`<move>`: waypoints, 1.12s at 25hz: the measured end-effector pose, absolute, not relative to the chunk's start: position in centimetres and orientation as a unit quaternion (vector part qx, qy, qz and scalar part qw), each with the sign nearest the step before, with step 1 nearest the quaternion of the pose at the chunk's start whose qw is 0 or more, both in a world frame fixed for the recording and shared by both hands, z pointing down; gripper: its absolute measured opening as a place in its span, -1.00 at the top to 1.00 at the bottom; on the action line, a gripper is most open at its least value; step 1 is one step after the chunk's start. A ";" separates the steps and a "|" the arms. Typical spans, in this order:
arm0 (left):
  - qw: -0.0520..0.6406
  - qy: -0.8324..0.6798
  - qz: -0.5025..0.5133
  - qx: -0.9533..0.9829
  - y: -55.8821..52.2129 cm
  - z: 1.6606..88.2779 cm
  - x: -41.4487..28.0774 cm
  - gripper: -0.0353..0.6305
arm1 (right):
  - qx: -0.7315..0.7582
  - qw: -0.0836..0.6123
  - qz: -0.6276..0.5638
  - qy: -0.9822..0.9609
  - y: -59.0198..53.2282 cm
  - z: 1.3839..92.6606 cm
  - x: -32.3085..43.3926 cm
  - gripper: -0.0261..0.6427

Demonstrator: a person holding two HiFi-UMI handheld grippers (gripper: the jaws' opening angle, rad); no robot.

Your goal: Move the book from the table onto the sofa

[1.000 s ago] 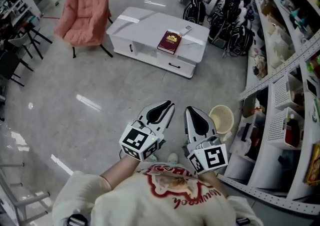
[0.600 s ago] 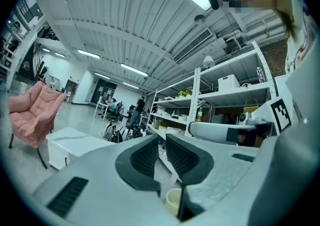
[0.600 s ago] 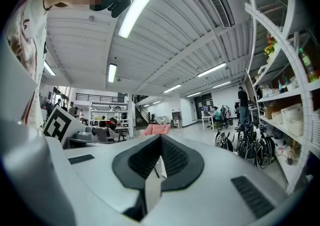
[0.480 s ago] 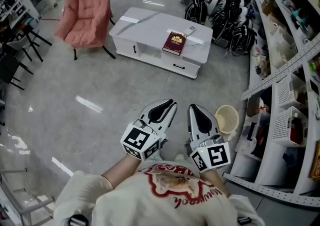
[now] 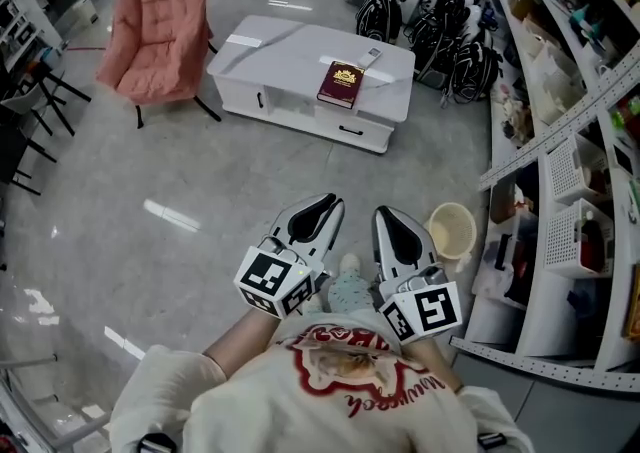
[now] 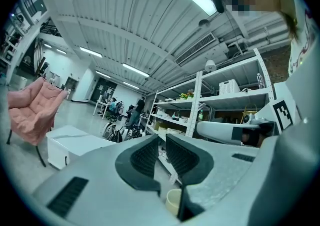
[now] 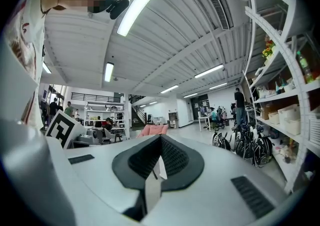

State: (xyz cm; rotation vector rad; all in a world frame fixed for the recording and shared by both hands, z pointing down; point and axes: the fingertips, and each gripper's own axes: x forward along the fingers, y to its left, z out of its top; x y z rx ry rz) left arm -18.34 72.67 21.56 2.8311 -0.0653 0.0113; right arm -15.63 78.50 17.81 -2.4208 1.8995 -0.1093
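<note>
Left gripper view shows the left gripper (image 6: 161, 142) with its jaws a narrow slit apart and nothing between them. The right gripper (image 7: 160, 144) is clenched tight and empty. Both point level in front of the person's chest, well apart from the maroon book (image 5: 340, 83). It lies flat on the white desk (image 5: 285, 51), with the pink sofa (image 5: 155, 31) near the desk's far end. The book looks stiff, smooth-covered and fairly heavy, so a pinch across the cover near the spine seems the firmest hold.
</note>
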 end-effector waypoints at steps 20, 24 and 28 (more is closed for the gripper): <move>0.128 -0.037 -0.009 0.991 62.2 21.8 -3.7 0.74 | -0.773 0.050 -0.027 0.632 67.7 18.8 -0.7 0.92; 0.123 -0.036 -0.008 0.992 59.0 21.8 2.0 0.74 | -0.777 0.060 -0.037 0.626 64.7 19.2 5.5 0.92; 0.120 -0.046 -0.014 0.992 55.6 21.0 6.8 0.74 | -0.776 0.065 -0.037 0.626 61.9 18.4 11.0 0.92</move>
